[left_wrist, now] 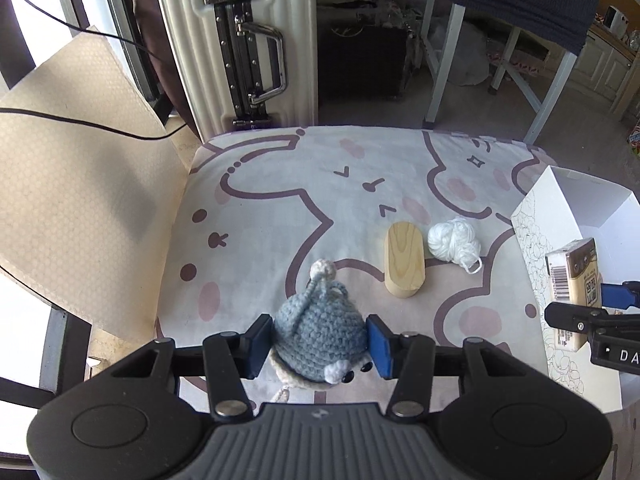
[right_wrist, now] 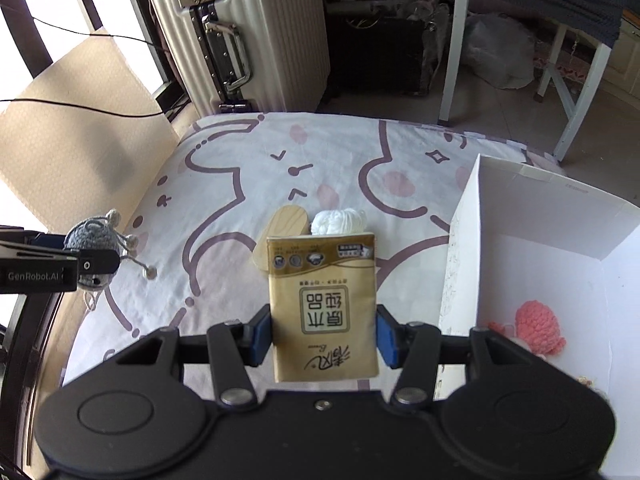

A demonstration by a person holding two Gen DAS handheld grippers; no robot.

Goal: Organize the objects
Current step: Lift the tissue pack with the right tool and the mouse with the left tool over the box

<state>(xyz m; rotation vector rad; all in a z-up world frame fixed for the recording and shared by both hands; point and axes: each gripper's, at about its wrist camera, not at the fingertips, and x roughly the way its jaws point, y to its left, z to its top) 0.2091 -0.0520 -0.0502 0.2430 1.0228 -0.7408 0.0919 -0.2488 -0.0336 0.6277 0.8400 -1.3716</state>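
1. Your left gripper: blue pads pressed on both sides of the grey-blue crocheted mouse toy, held above the cartoon-print cushion.
2. Your right gripper: pads clamped on the tan tissue packet with printed characters, held upright over the cushion.
3. Oval pale wooden block: lying on the cushion, just beside the white yarn bundle.
4. White open cardboard box: at your right; pink crocheted toy inside.
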